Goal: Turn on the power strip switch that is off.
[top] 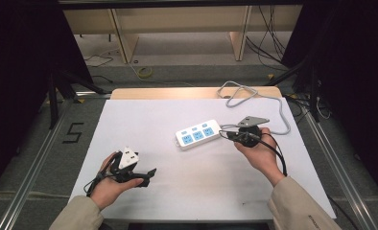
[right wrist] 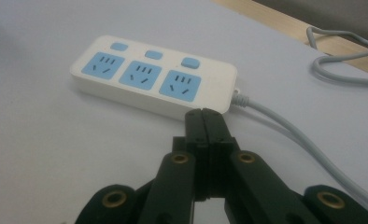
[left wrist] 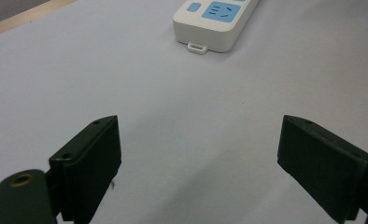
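right gripper has its jaws pressed together with nothing between them, its tip just beside the cord end of the power strip, close to the long side nearest the person. the strip lies flat near the middle of the white table, slanted, with three blue sockets and three blue buttons facing up. its grey cord leaves the end nearest this gripper and loops off toward the far edge of the table. no plug sits in any socket, and whether the buttons are on or off i cannot tell. left gripper rests low over bare table, well apart from the strip, jaws spread wide and empty. by the look of it the work is at its start: the strip is approached but not yet pressed or moved, so everything remains to do.
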Demonstrator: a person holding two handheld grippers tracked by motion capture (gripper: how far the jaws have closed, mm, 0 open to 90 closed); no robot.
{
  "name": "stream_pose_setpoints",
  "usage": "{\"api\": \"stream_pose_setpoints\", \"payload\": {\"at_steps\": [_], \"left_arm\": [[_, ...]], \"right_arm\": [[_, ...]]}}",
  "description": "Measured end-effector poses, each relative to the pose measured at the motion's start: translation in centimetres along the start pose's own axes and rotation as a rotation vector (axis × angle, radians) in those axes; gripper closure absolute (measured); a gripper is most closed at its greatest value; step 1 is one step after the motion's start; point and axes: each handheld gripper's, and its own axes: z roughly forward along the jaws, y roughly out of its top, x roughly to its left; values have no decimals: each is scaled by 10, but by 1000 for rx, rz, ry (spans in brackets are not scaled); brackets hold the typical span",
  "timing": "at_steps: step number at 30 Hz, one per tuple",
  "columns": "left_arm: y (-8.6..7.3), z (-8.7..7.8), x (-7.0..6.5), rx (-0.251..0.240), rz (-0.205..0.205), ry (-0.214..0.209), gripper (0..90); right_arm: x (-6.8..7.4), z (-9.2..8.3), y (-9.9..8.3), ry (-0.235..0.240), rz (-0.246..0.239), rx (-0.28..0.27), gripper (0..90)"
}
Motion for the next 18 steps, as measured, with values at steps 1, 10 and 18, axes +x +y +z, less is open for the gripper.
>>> {"api": "stream_pose_setpoints", "payload": {"at_steps": [1, 10, 18], "left_arm": [[0, 0, 0, 0, 0, 0, 131], [0, 0, 0, 0, 1, 0, 131], [0, 0, 0, 0, 1, -1, 131]], "right_arm": [[0, 0, 0, 0, -1, 0, 900], [0, 5, 4, -2, -4, 5, 900], [1, 11, 9, 2, -6, 9, 900]]}}
